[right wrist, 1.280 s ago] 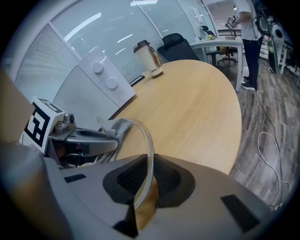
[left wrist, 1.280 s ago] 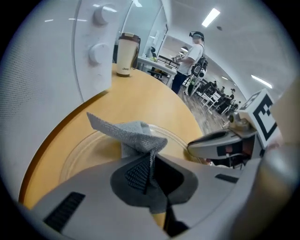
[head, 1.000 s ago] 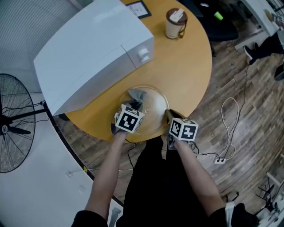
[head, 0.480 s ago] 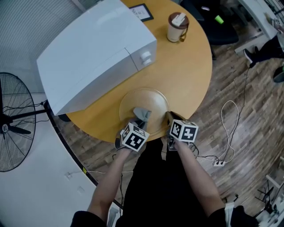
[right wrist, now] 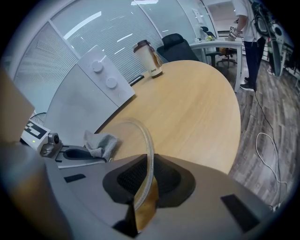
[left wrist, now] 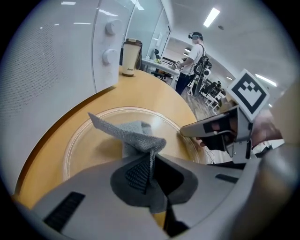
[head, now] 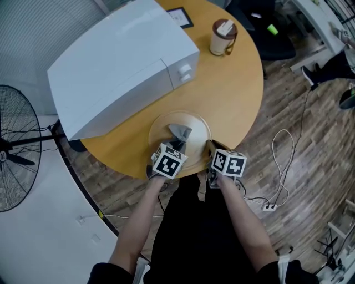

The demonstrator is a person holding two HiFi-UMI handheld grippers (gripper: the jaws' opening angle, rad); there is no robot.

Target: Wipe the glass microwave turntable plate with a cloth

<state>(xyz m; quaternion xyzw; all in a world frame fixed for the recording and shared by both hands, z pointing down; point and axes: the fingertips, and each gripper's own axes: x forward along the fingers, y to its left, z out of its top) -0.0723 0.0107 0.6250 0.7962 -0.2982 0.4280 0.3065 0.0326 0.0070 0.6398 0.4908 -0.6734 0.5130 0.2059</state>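
The glass turntable plate (head: 195,126) lay flat on the round wooden table (head: 236,89), just in front of the white microwave (head: 119,66), on the side of it that faced the person; the grey cloth (head: 180,132) sat bunched on the plate's middle, its loose corner pointing back toward the microwave. The left gripper (left wrist: 151,171) had its jaws closed narrowly on a fold of that cloth, the fabric pinched between the pads and the rest of it spread on the glass; it stood on the plate's edge farthest from the microwave. The right gripper (right wrist: 146,185) was clamped on the plate's rim, the clear edge running up between its pads; it held the rim at the side nearer the microwave's knob end, just beside the left gripper. A lidded cup (head: 223,37) stood on the table beyond the microwave's knob end, well apart from the plate; a small framed card (head: 180,16) lay close behind the microwave; a standing fan (head: 16,155) was on the floor off the microwave's other end.
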